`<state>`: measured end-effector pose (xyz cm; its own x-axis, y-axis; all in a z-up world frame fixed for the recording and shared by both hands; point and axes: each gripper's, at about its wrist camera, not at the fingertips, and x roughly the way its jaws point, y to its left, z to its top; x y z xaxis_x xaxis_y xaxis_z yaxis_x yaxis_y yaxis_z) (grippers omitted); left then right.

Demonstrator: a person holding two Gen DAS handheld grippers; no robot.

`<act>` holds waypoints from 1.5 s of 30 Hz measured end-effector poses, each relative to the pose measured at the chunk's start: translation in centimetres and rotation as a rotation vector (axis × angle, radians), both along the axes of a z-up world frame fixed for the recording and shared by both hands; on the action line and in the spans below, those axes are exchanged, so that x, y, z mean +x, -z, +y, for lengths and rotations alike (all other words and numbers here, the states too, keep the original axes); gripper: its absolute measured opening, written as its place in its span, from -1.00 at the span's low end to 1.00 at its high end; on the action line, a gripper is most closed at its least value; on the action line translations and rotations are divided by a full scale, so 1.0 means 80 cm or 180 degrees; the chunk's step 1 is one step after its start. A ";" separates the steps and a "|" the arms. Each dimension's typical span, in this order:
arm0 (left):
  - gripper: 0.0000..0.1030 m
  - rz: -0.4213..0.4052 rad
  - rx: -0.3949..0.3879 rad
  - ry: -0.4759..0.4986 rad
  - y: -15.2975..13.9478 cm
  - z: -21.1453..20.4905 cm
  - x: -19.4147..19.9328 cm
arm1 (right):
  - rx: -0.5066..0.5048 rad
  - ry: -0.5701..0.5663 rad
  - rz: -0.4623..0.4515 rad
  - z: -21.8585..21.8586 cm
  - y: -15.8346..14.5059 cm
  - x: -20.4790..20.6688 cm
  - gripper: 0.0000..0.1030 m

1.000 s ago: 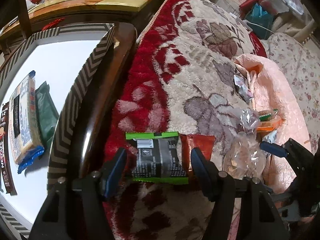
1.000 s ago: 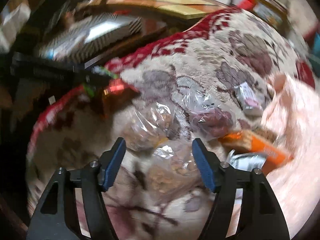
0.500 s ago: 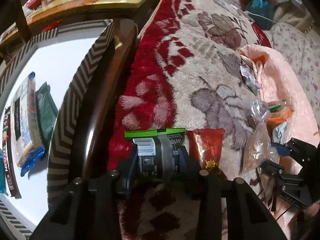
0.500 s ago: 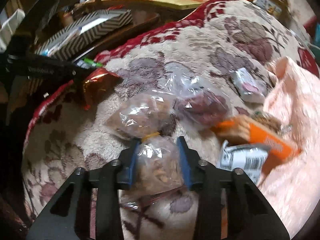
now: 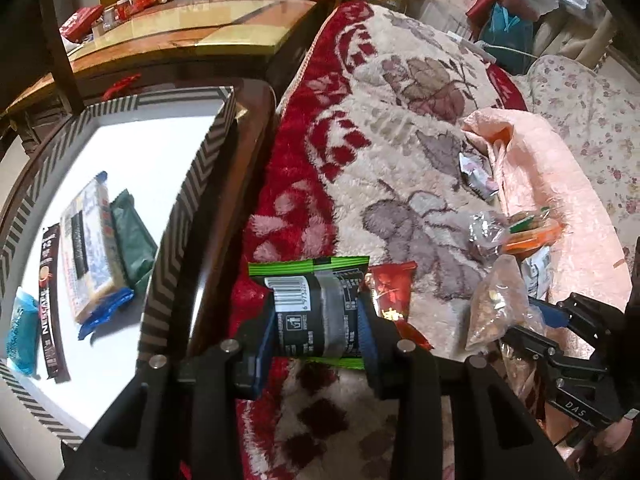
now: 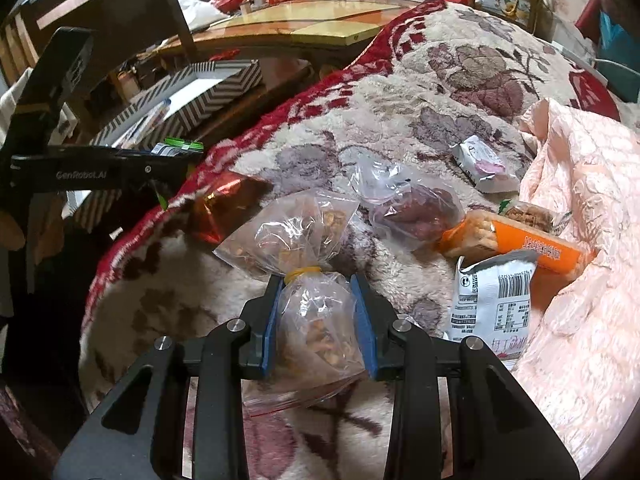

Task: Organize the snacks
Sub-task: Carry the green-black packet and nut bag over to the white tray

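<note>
My left gripper [image 5: 316, 320] is shut on a black and green snack packet [image 5: 316, 308] and holds it over the red edge of the floral blanket [image 5: 400, 120]. My right gripper [image 6: 318, 316] is shut on a clear bag of nuts [image 6: 292, 240] tied with a yellow band; the bag also shows in the left wrist view [image 5: 498, 304]. A striped box [image 5: 188, 208] with a white floor lies to the left and holds several packets, among them a yellow biscuit pack [image 5: 86, 248] and a green pack [image 5: 132, 240].
Loose snacks lie on the blanket: a red foil packet [image 6: 224, 208], a clear bag of dark fruit [image 6: 412, 212], an orange biscuit pack [image 6: 516, 240], a white barcode packet [image 6: 492, 300], a small silver packet [image 6: 480, 164]. A pink quilt [image 6: 580, 240] lies right. A wooden table [image 5: 180, 44] stands behind.
Both grippers have shut: the left on the black and green packet, the right on the nut bag. Both packets have come up a little off the blanket.
</note>
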<state>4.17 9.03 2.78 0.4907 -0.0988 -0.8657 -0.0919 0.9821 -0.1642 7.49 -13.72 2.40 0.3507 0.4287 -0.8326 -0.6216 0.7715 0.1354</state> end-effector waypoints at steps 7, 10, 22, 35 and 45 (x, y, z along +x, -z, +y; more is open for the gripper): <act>-0.24 -0.0084 0.0064 0.0011 -0.013 -0.010 -0.008 | 0.0068 0.0123 -0.0061 0.008 -0.017 0.000 -0.37; -0.24 -0.0114 0.0070 0.0015 -0.018 -0.012 -0.010 | 0.0105 0.0174 -0.0084 0.012 -0.025 0.000 -0.37; -0.24 -0.0167 0.0104 0.0011 -0.027 -0.015 -0.015 | 0.0150 0.0244 -0.0108 0.027 -0.039 0.002 -0.38; -0.23 -0.0187 0.0143 -0.0033 -0.029 -0.010 -0.019 | 0.0136 0.0215 -0.0108 0.036 -0.042 0.000 -0.38; -0.24 -0.0194 0.0143 -0.0068 -0.030 -0.008 -0.021 | 0.0149 0.0236 -0.0111 0.044 -0.048 0.002 -0.38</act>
<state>2.48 8.42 5.17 0.5443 -0.0494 -0.8375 -0.1041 0.9866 -0.1258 7.63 -10.20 6.22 0.4115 0.4386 -0.7990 -0.5679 0.8090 0.1516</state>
